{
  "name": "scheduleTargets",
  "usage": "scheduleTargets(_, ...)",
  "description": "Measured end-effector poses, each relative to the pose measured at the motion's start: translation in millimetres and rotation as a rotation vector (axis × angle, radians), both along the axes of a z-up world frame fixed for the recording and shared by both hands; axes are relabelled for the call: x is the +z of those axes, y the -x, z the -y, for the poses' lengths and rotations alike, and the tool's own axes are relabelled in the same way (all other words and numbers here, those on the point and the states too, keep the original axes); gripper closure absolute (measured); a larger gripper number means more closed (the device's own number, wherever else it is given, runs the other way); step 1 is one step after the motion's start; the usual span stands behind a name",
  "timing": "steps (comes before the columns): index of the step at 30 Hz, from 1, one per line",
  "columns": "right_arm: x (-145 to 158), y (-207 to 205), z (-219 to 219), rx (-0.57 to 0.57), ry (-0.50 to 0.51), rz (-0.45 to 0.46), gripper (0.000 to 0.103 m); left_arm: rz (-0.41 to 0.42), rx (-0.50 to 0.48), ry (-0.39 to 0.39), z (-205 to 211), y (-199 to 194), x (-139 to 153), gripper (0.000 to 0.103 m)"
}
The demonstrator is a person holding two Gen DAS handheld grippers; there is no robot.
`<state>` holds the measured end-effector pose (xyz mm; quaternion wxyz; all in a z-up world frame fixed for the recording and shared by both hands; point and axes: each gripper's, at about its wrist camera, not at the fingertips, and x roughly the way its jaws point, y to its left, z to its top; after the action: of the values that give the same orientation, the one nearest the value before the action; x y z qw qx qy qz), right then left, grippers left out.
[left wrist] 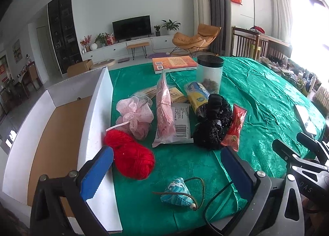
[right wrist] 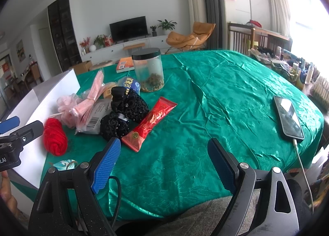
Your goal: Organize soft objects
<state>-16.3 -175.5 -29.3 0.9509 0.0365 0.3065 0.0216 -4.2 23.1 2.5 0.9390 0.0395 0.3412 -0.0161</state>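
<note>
Green tablecloth (left wrist: 257, 96) here. I've got both grippers, left (left wrist: 166, 171) and right (right wrist: 164, 162), spread wide, holding nothing (just hovering). Red yarn (left wrist: 131, 153) lies touching the white box (left wrist: 98, 112), beside the pink pouf (left wrist: 136, 115).

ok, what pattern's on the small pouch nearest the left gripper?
The small teardrop-shaped fabric pouch has a blue-and-white wave print, with an olive cord. Clearest in the left wrist view.

The left gripper (left wrist: 167, 171) hangs level, its blue-padded jaws spread wide with nothing between them. The right gripper (right wrist: 164, 164) sits just beside it, likewise agape and empty.
</note>
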Motion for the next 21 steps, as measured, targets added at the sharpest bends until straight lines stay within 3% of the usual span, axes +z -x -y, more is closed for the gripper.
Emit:
scheduleTargets(10,-3,4,-2,-0.001,-0.004,-0.004,0.015,0.057,-0.072,-0.089,2,-27,10,0.0)
scheduleTargets(21,-5,7,-6,-0.003,-0.02,-0.014,0.015,-0.013,-0.068,-0.005,-28,-34,-14,0.0)
